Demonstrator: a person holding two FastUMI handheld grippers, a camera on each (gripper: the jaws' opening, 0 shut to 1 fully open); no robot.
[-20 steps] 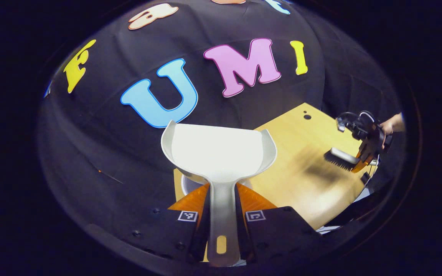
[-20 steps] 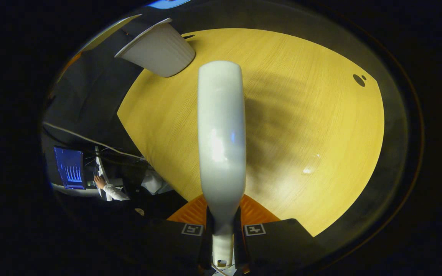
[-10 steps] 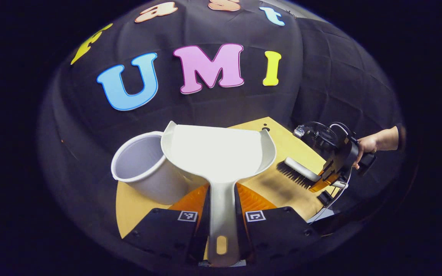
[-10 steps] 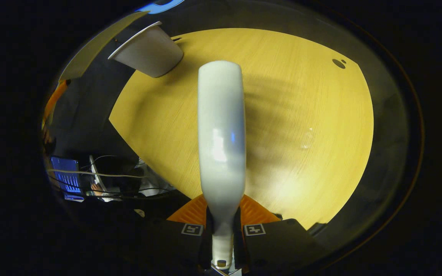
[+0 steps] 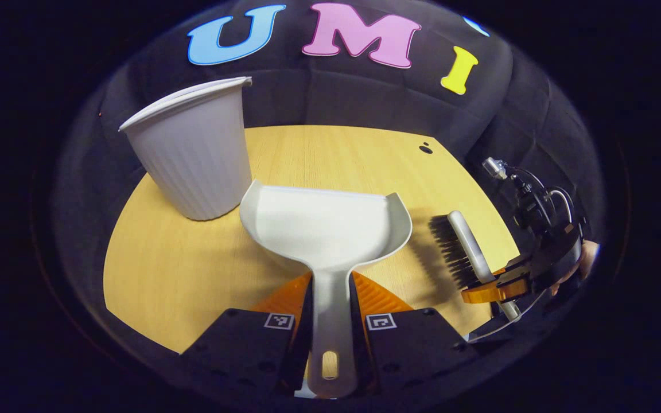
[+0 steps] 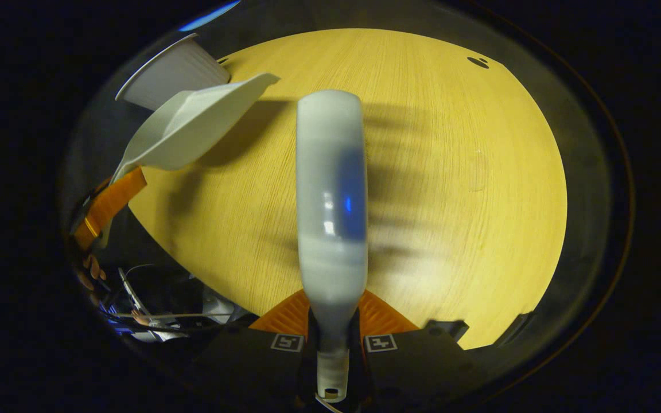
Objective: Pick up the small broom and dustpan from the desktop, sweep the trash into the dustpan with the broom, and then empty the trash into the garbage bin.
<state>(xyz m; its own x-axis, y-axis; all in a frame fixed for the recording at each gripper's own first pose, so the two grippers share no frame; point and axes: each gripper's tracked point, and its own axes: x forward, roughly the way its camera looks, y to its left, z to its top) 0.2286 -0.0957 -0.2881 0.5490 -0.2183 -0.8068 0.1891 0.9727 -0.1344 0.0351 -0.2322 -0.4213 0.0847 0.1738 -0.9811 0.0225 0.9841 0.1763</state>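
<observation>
Pinching the dustpan [image 5: 325,226] by its handle, the left gripper [image 5: 330,321] is seen at 6 o'clock in the left gripper view, with the pan held above the wooden desktop [image 5: 193,269]. The garbage bin [image 5: 193,155] is found upright at 10 o'clock, just beside the pan's rim. At 3 o'clock the broom [image 5: 468,249] is clamped by the right gripper [image 5: 497,287], bristles facing the pan. In the right gripper view, the broom's back [image 6: 330,195] is gripped between both fingers at 6 o'clock.
</observation>
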